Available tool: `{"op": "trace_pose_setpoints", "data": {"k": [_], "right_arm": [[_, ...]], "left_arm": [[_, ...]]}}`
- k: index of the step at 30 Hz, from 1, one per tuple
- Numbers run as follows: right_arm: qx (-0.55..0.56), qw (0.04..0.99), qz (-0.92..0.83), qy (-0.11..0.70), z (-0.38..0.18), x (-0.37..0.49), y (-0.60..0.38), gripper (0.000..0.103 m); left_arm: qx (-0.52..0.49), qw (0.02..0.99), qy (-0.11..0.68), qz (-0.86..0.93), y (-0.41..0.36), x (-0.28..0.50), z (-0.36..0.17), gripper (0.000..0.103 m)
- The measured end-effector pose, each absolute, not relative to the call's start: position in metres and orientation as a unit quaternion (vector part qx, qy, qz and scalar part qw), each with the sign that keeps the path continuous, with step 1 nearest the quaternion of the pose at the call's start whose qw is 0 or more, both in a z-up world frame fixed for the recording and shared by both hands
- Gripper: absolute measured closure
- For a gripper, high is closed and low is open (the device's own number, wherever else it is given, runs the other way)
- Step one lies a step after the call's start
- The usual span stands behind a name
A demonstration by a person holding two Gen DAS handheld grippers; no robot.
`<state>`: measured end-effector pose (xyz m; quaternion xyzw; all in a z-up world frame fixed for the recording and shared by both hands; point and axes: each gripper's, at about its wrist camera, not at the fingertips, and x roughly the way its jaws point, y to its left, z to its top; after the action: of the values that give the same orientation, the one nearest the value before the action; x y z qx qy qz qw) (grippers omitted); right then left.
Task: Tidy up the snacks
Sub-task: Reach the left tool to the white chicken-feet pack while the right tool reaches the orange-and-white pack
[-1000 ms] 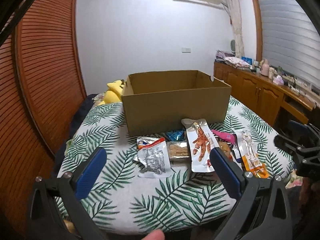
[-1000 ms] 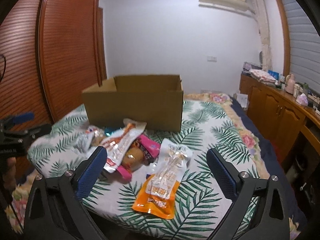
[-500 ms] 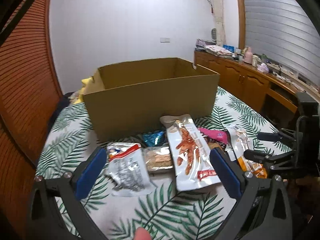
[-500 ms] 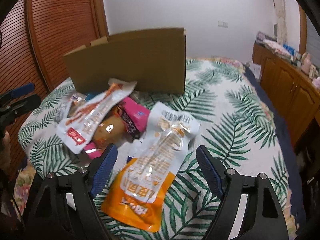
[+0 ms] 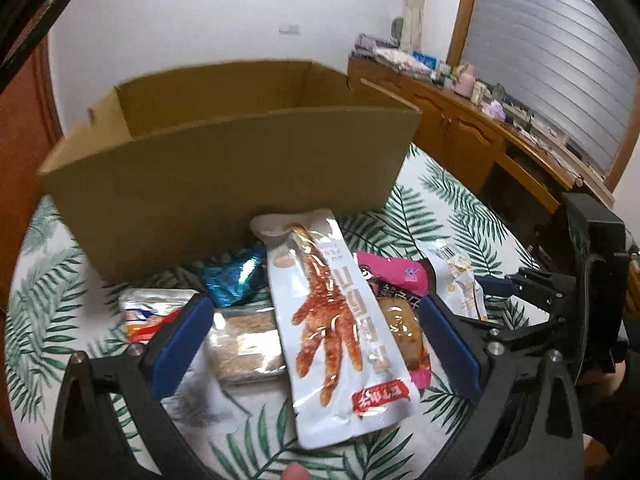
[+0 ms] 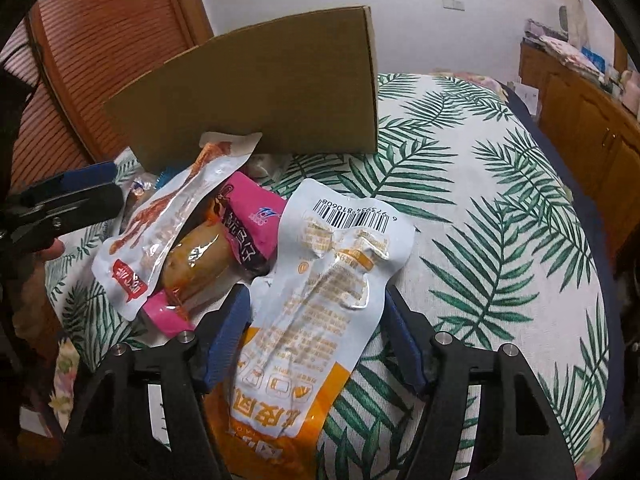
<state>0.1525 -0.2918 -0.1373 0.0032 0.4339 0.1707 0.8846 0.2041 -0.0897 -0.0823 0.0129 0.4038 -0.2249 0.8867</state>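
Jaws of the right gripper (image 6: 316,336) are closing around the orange-and-white pouch (image 6: 320,292); the pouch sits between the blue pads, but whether they press on it yet cannot be told. Jaws of the left gripper (image 5: 316,344) stand spread, straddling the chicken-foot pouch (image 5: 340,320) and a clear-wrapped cracker pack (image 5: 244,344), gripping neither.

Orange-and-white pouch: long axis runs near to far, orange end near, white end with a barcode far. Its printed text is too warped to read.

Chicken-foot pouch: long axis near to far, red label at the near end, far end resting against the cardboard box (image 5: 240,168). Korean-style lettering, not legible.

Between the two pouches lie a pink packet (image 6: 252,220) and a brown sausage-like pack (image 6: 196,260), partly overlapped. A blue foil wrapper (image 5: 232,276) lies against the box, and a red-and-white sachet (image 5: 152,312) at the left.

The leaf-print cover (image 6: 480,220) is bare to the right of the snacks. The box stands open-topped at the far side.
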Motion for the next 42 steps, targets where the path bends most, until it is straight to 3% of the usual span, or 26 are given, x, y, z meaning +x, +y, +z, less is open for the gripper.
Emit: {"op": "trace_pose_setpoints", "data": {"k": [3, 8, 16, 18, 20, 22, 25, 28, 31, 35, 42], "right_arm": [[-0.011, 0.883, 0.167, 0.438, -0.138, 0.154, -0.288, 0.036], [-0.033, 0.883, 0.168, 0.437, -0.140, 0.155, -0.282, 0.036], [-0.055, 0.879, 0.183, 0.437, -0.139, 0.157, -0.275, 0.035], [-0.063, 0.876, 0.189, 0.440, -0.138, 0.158, -0.273, 0.035], [-0.069, 0.873, 0.193, 0.442, -0.138, 0.159, -0.271, 0.035], [-0.074, 0.873, 0.194, 0.442, -0.139, 0.161, -0.271, 0.035], [-0.077, 0.872, 0.194, 0.442, -0.139, 0.163, -0.270, 0.035], [-0.079, 0.872, 0.194, 0.443, -0.139, 0.167, -0.268, 0.035], [-0.084, 0.871, 0.194, 0.444, -0.139, 0.170, -0.266, 0.035], [-0.091, 0.869, 0.194, 0.446, -0.141, 0.174, -0.265, 0.035], [-0.096, 0.868, 0.199, 0.446, -0.142, 0.178, -0.266, 0.039]], "left_arm": [[0.001, 0.874, 0.427, -0.231, -0.094, 0.217, -0.089, 0.006], [-0.004, 0.862, 0.453, -0.228, -0.100, 0.235, -0.097, 0.023], [-0.015, 0.854, 0.477, -0.206, -0.105, 0.256, -0.110, 0.024], [-0.026, 0.851, 0.483, -0.206, -0.104, 0.260, -0.113, 0.033], [-0.035, 0.844, 0.494, -0.207, -0.102, 0.264, -0.114, 0.050], [-0.029, 0.845, 0.494, -0.203, -0.103, 0.267, -0.113, 0.056], [-0.023, 0.842, 0.499, -0.203, -0.105, 0.269, -0.115, 0.056], [-0.015, 0.837, 0.507, -0.204, -0.109, 0.273, -0.117, 0.049], [-0.002, 0.828, 0.518, -0.215, -0.112, 0.276, -0.119, 0.050], [0.009, 0.834, 0.505, -0.221, -0.110, 0.273, -0.113, 0.069], [0.007, 0.843, 0.483, -0.236, -0.098, 0.255, -0.098, 0.081]]}}
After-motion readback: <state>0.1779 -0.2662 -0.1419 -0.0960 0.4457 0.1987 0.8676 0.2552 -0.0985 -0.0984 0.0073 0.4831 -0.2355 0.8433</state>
